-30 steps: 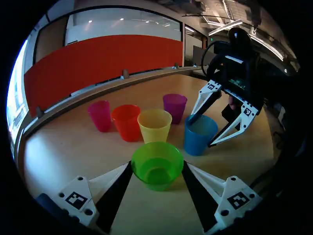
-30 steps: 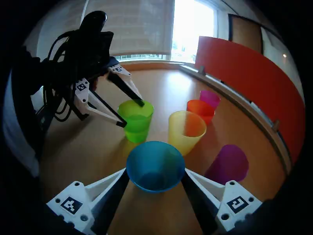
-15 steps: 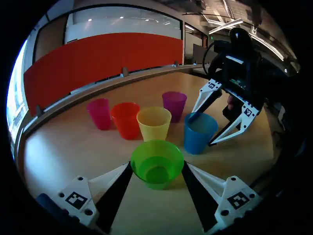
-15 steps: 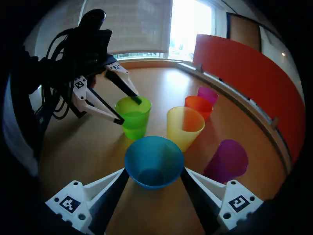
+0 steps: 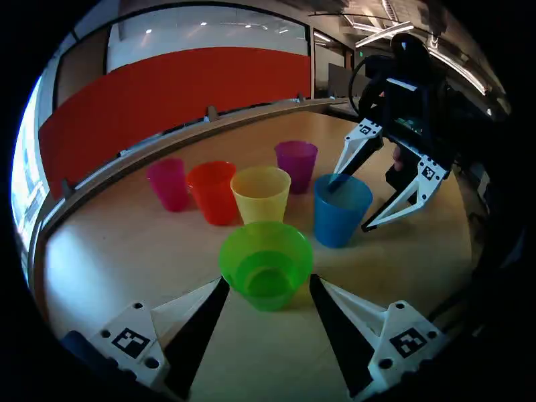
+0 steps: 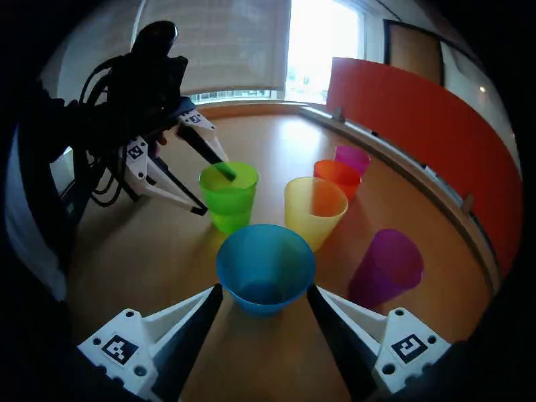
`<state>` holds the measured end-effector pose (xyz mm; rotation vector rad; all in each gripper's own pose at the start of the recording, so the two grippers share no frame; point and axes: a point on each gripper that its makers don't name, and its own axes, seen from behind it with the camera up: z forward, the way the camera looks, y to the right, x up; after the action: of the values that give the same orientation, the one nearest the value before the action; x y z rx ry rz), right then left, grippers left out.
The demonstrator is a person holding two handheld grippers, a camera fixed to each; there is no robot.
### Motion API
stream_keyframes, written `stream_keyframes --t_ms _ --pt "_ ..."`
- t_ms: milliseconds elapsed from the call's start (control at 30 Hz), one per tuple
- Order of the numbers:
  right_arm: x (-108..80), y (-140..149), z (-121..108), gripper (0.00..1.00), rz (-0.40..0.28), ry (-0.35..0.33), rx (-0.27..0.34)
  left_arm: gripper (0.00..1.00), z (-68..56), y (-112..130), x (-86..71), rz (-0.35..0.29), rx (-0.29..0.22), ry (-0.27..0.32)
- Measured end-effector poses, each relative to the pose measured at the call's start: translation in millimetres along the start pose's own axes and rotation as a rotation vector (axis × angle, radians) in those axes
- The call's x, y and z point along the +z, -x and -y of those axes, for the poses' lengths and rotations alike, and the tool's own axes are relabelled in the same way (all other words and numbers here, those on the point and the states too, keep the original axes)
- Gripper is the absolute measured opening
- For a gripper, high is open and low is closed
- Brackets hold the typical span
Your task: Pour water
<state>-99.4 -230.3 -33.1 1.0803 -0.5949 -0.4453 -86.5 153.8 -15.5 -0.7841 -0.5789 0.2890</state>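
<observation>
The green cup (image 5: 266, 264) is pinched by the left gripper (image 5: 268, 289), with one finger laid against each side of its wall. It is seen upright on the tabletop (image 5: 114, 254), well in from the edges. Just beside it, the blue cup (image 5: 342, 209) is clasped in the same way by the right gripper (image 5: 349, 203), whose two fingers are pressed on opposite sides. This cup is also seen standing upright on the wood.

In the right gripper view, a level line is seen through the green cup's wall, as of water. What the blue cup holds cannot be told.

Toward the tabletop edge that is lined by the red panel (image 5: 167, 94), four more cups are set in a loose row. The pink cup (image 5: 167, 184) and the orange cup (image 5: 213, 191) are close together. The yellow cup (image 5: 261, 194) is placed next to the orange one, near the green cup. The purple cup (image 5: 296, 164) is placed at the end of the row, near the blue cup.
</observation>
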Motion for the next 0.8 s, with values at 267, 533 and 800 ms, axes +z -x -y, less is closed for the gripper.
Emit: stream_keyframes --t_ms 267,533,800 --pt "-10.9 7 3 0.98 -0.009 0.022 0.025 0.89 0.8 9 -10.0 0.013 -0.006 -0.015" --pt "-22.0 18 6 0.98 -0.011 0.055 0.051 0.89 9.3 12 -24.6 -0.002 -0.04 -0.057" --pt "-38.6 28 1 0.98 -0.016 0.116 0.077 0.88 19.2 17 -40.2 -0.019 -0.073 -0.111"
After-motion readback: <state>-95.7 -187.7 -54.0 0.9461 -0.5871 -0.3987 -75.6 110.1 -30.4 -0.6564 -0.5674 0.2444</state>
